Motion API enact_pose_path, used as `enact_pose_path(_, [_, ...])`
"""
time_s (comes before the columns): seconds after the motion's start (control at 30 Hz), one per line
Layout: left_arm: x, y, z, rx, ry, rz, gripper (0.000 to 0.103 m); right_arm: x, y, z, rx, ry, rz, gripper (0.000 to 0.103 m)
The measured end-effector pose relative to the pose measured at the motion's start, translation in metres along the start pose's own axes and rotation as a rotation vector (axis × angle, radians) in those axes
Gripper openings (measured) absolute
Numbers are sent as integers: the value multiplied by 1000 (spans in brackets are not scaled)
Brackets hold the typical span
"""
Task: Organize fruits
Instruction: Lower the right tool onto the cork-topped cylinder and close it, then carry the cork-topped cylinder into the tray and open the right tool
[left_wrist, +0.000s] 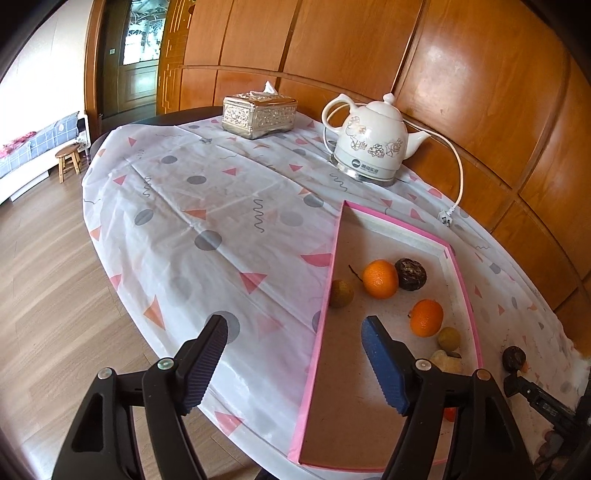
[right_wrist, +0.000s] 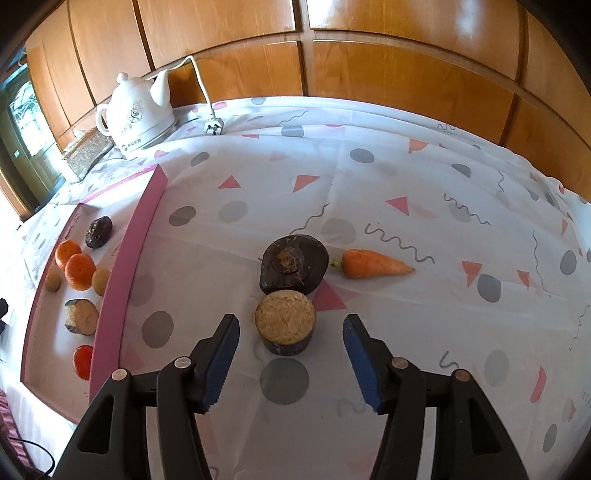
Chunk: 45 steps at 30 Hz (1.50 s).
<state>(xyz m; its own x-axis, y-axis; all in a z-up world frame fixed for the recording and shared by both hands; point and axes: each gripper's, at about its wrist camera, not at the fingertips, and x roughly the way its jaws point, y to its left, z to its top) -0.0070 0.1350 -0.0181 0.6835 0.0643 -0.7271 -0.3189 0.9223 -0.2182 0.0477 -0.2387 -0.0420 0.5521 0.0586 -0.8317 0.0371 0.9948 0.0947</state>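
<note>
A pink-rimmed tray (left_wrist: 321, 325) lies on the table and holds two oranges (left_wrist: 380, 278), a dark round fruit (left_wrist: 410, 274), small brownish fruits (left_wrist: 340, 293) and a cut piece. In the right wrist view the tray (right_wrist: 125, 258) also holds a red fruit (right_wrist: 83, 362). On the cloth lie a dark cut root (right_wrist: 293, 264), a cut stump with a pale face (right_wrist: 285, 321) and a carrot (right_wrist: 373, 264). My left gripper (left_wrist: 295, 332) is open and empty over the tray's left rim. My right gripper (right_wrist: 291, 332) is open and empty, its tips on either side of the stump, apart from it.
A white ceramic kettle (left_wrist: 369, 138) with cord and plug (left_wrist: 445, 216) stands at the back, next to a silver tissue box (left_wrist: 258, 114). A wooden panelled wall (right_wrist: 369, 55) runs behind the table. The table edge (left_wrist: 110, 266) drops to the wood floor on the left.
</note>
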Motion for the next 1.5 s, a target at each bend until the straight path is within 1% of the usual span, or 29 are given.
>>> enact_pose_path(0.43, [1,1,-2,0,3,-1,76,13,1,-2,-6,23,-46,59])
enact_pose_path(0.47, [1,0,-2,0,4,-1,76,13,1,-2,-8,22,-48,57])
enact_pose_path(0.53, [1,0,-2,1,4,-1,76,13,1,-3,-14,20,-54,49])
enact_pose_path(0.57, [1,0,-2,1,4,-1,76,13,1,-3,-16,19,-50,47])
enact_pose_path(0.63, [1,0,-2,3,5,-2,76,13,5,-4,-36,14,-47,36])
enact_pose_path(0.77, [0,-1,-2,6,4,-3,76,13,9,-5,-69,4,-61,36])
enact_pose_path(1.13, [-1,-2,-3,8,5,-4,76,6,6,-12,-37,14,-8,36])
enact_pose_path(1.5, [-3,-3,-4,9,2,-11,77,-8,17,-18,-71,3,43,36])
